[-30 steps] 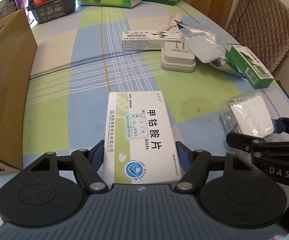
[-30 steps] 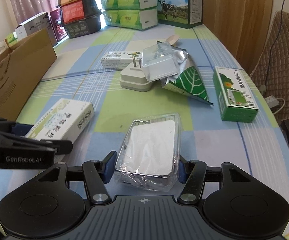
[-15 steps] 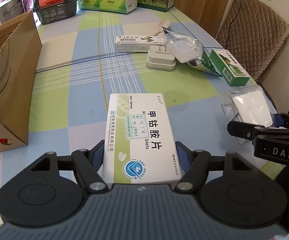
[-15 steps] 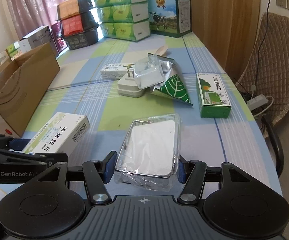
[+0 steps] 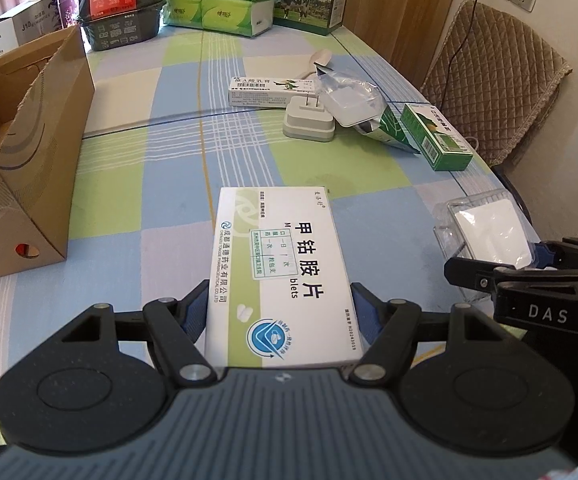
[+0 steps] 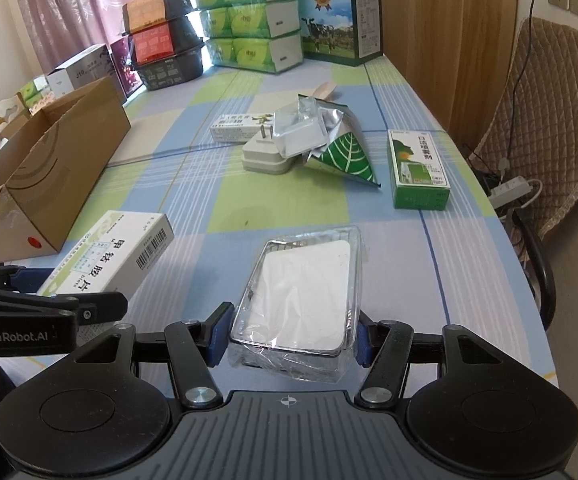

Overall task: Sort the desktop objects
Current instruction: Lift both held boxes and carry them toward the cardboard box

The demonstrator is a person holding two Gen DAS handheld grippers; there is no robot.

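The white medicine box (image 5: 281, 272) is clamped in the left gripper (image 5: 281, 308), the wrapped plastic case (image 6: 301, 304) in the right gripper (image 6: 289, 334) (both lifted). Carrying is judged underway; next, the cardboard box (image 5: 29, 152), frame left, must be reached.

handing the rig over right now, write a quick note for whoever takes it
Left gripper: shut on the white medicine box, lifted off the table.
Right gripper: shut on the clear plastic case, also lifted.
Cardboard box stands open at the left.
Still on the table: charger plug, green box, leaf-print pouch, long white carton.
Both held items still need placing; nothing visibly sorted yet.
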